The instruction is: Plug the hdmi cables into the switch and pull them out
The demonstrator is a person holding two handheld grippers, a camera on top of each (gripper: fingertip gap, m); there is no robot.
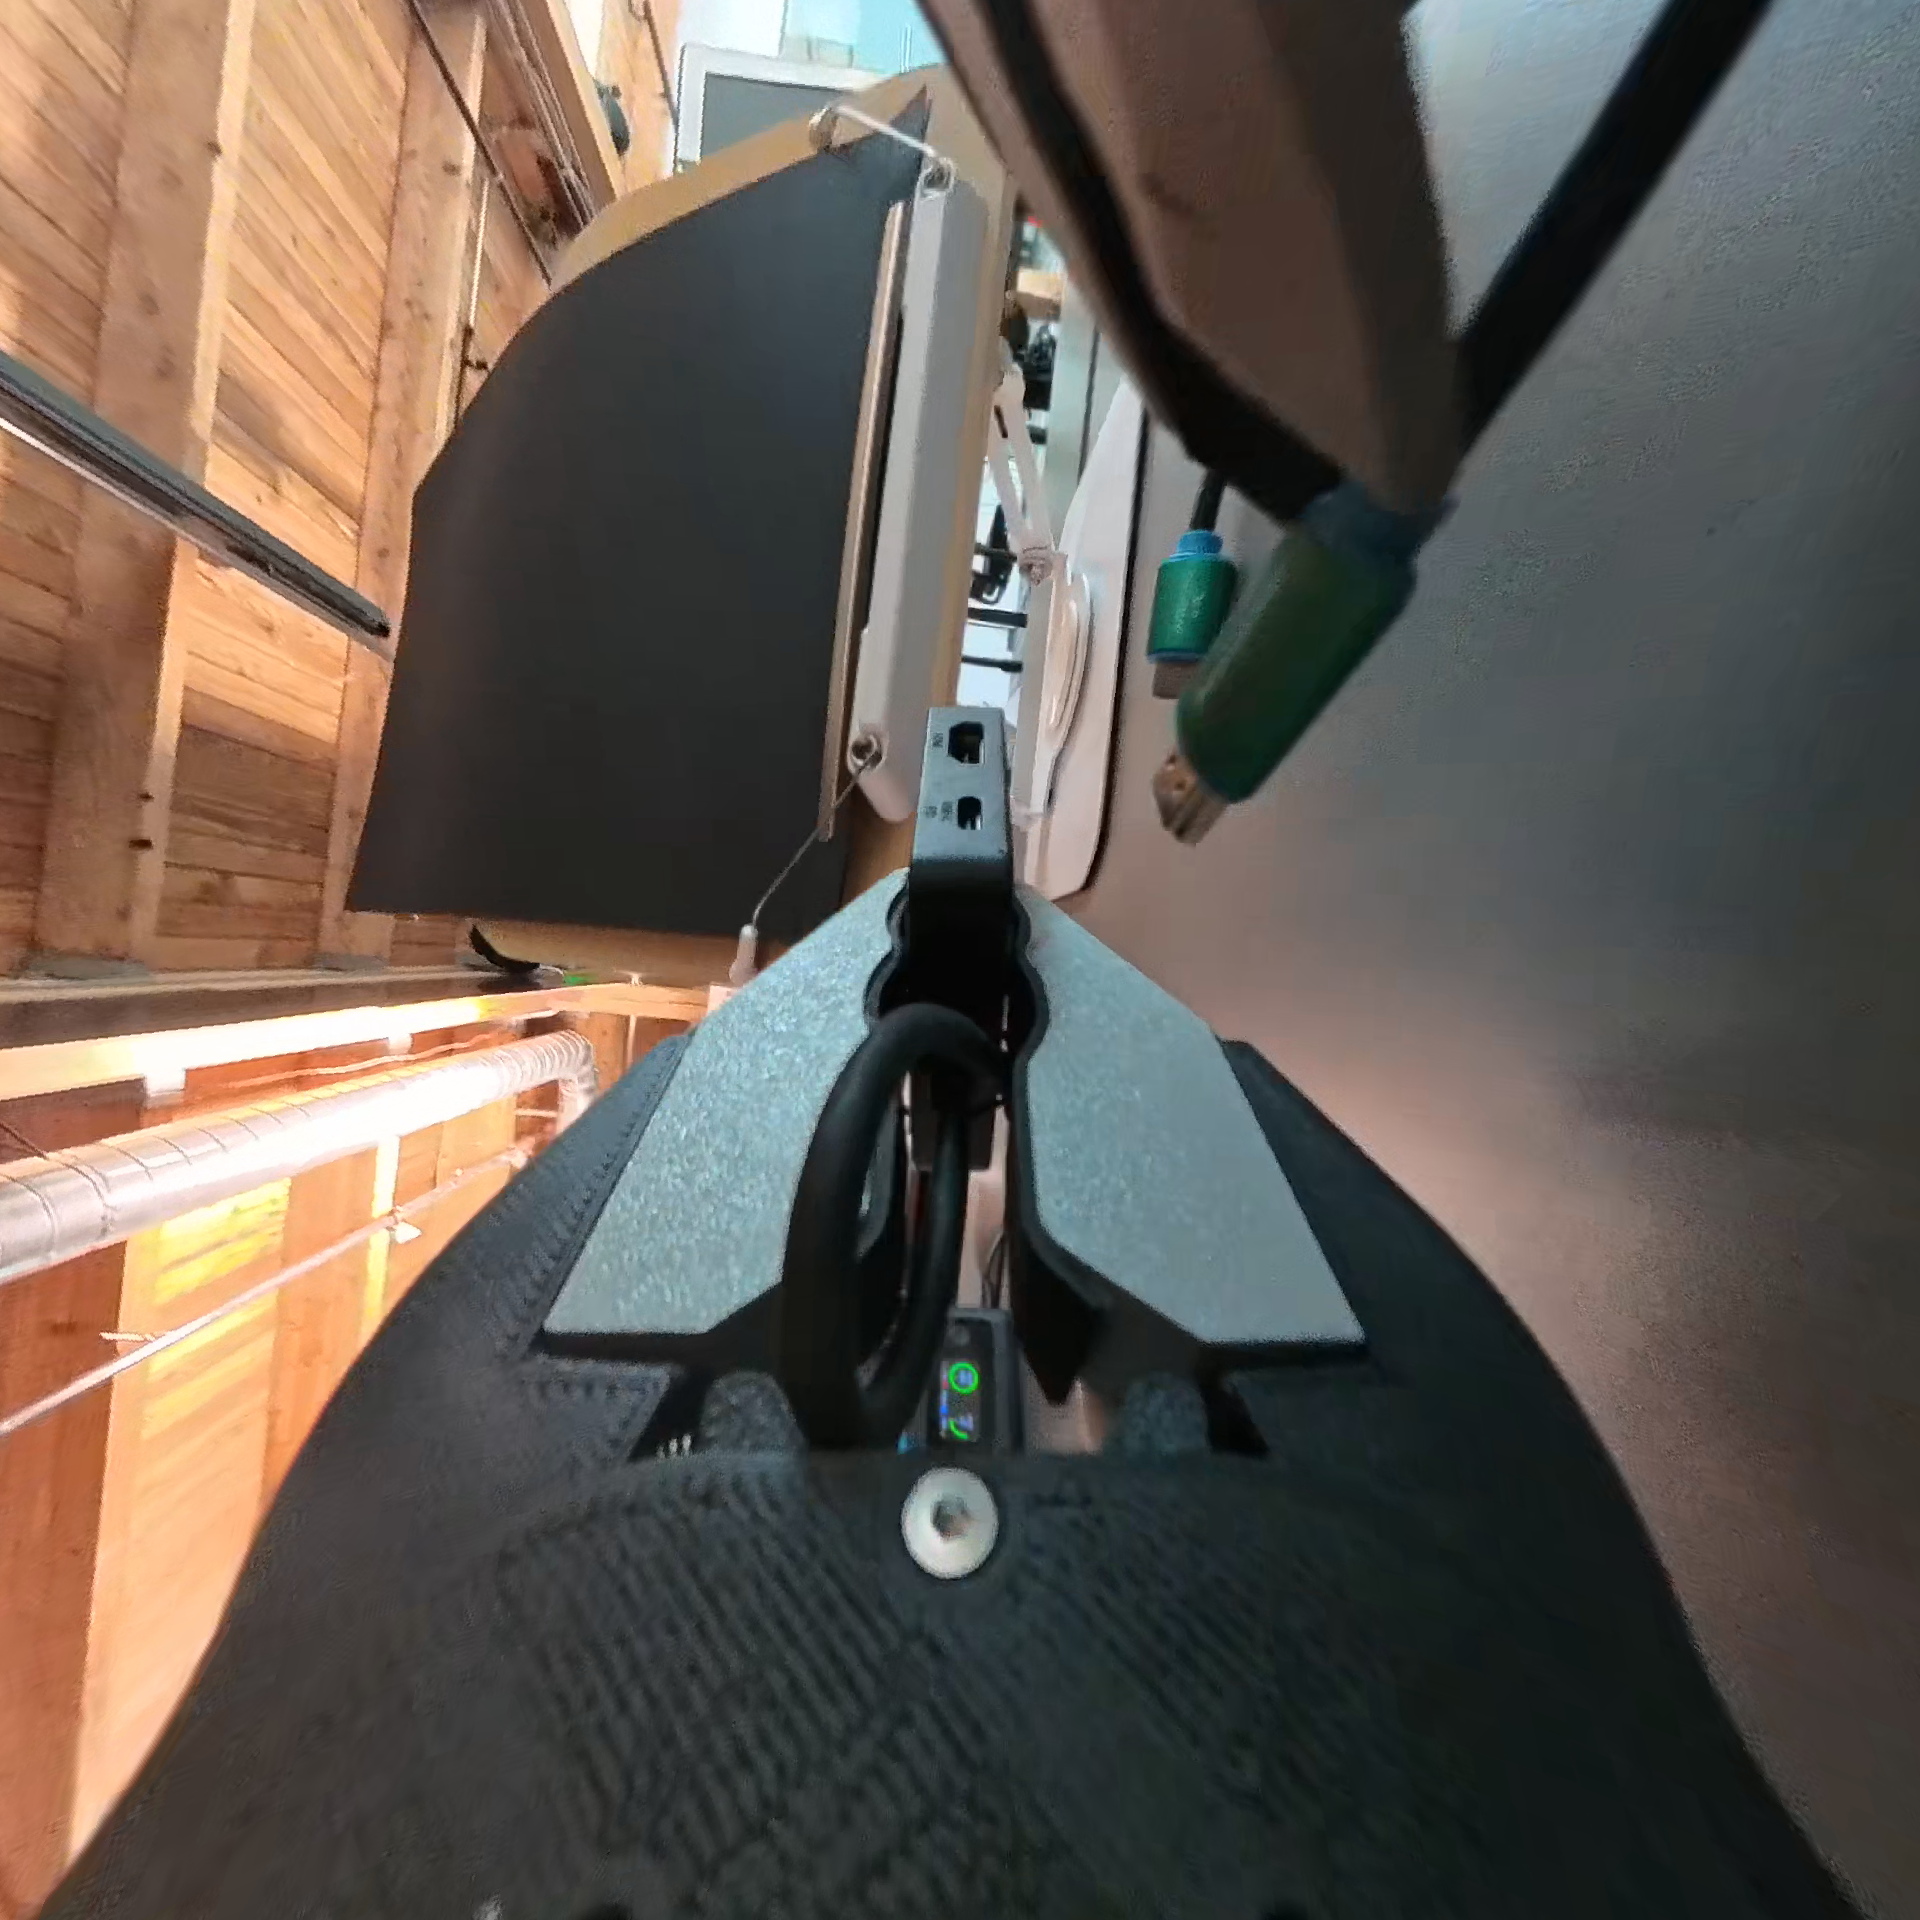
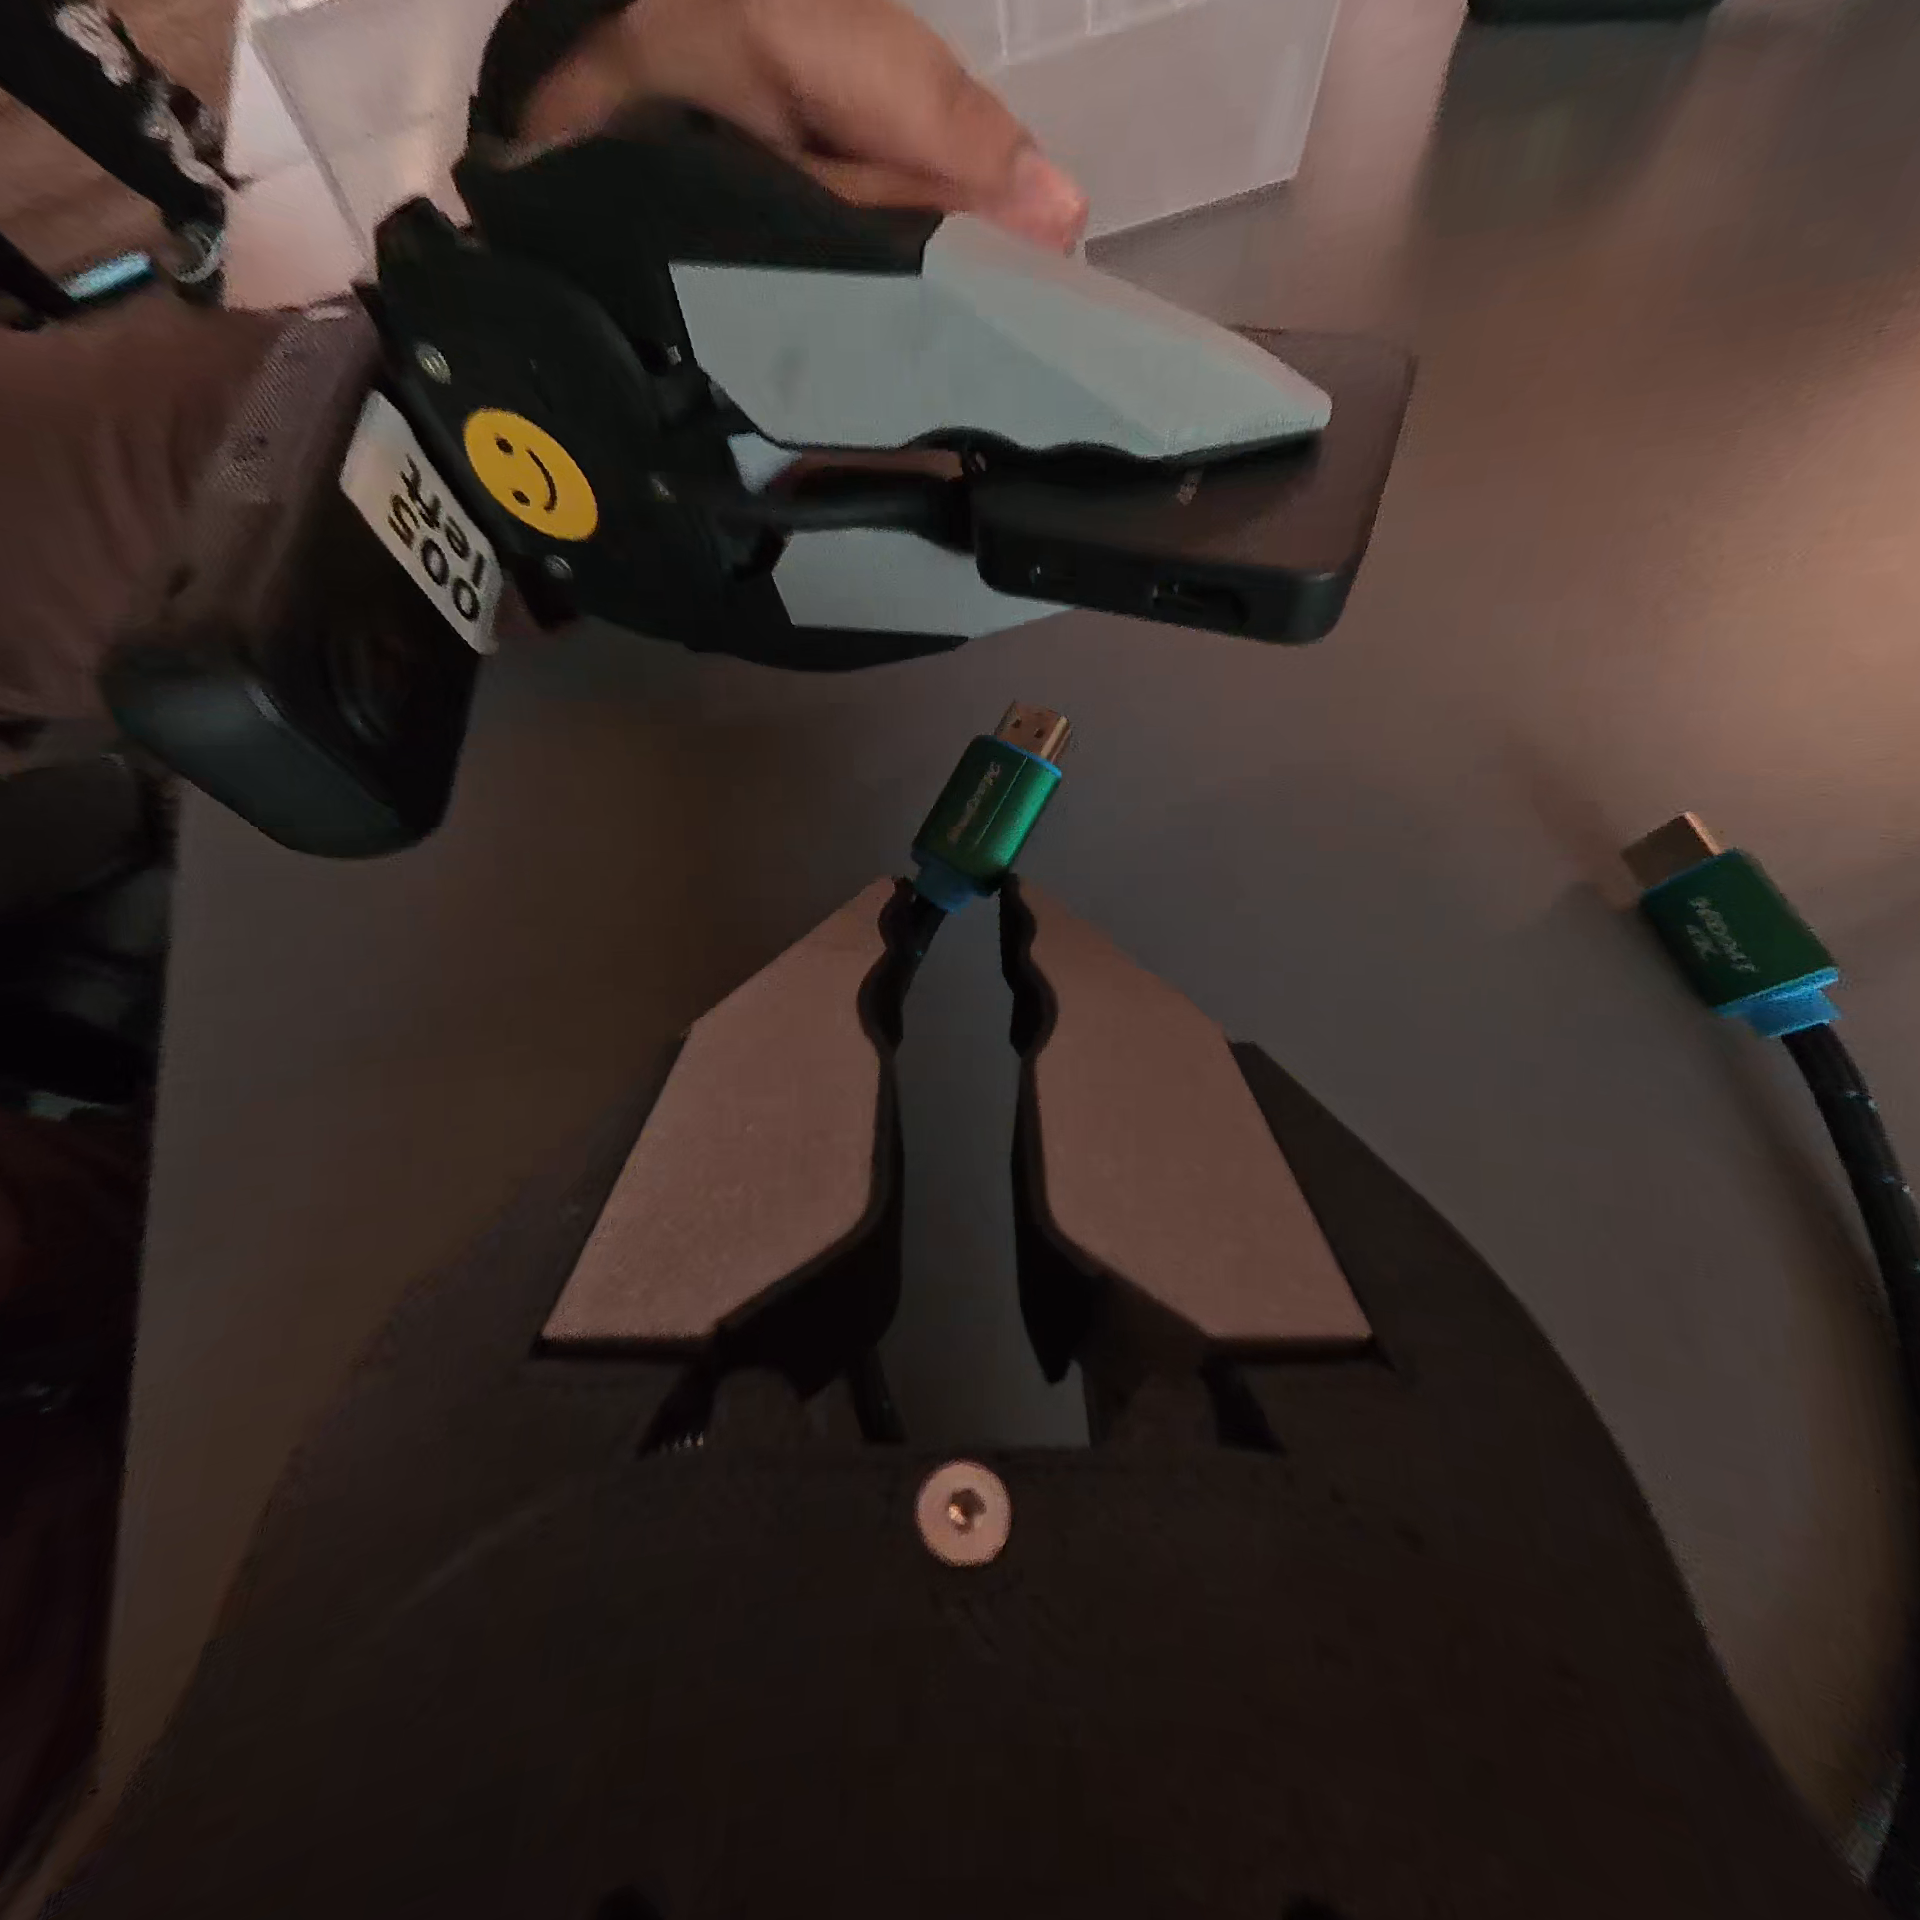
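My left gripper is shut on the black HDMI switch, held edge-on with two open ports facing forward. The switch's black cable loops back between the fingers. In the right wrist view, the left gripper holds the switch above the table. My right gripper is shut on the blue collar of a green HDMI plug, whose gold tip points toward the switch a short way off. That plug also shows at the upper right of the left wrist view.
A second green HDMI plug with its black cable lies on the grey table at the right and shows in the left wrist view. A clear plastic box stands at the back. A person's hand holds the left gripper. The grippers' ends are close to 9 cm from one another.
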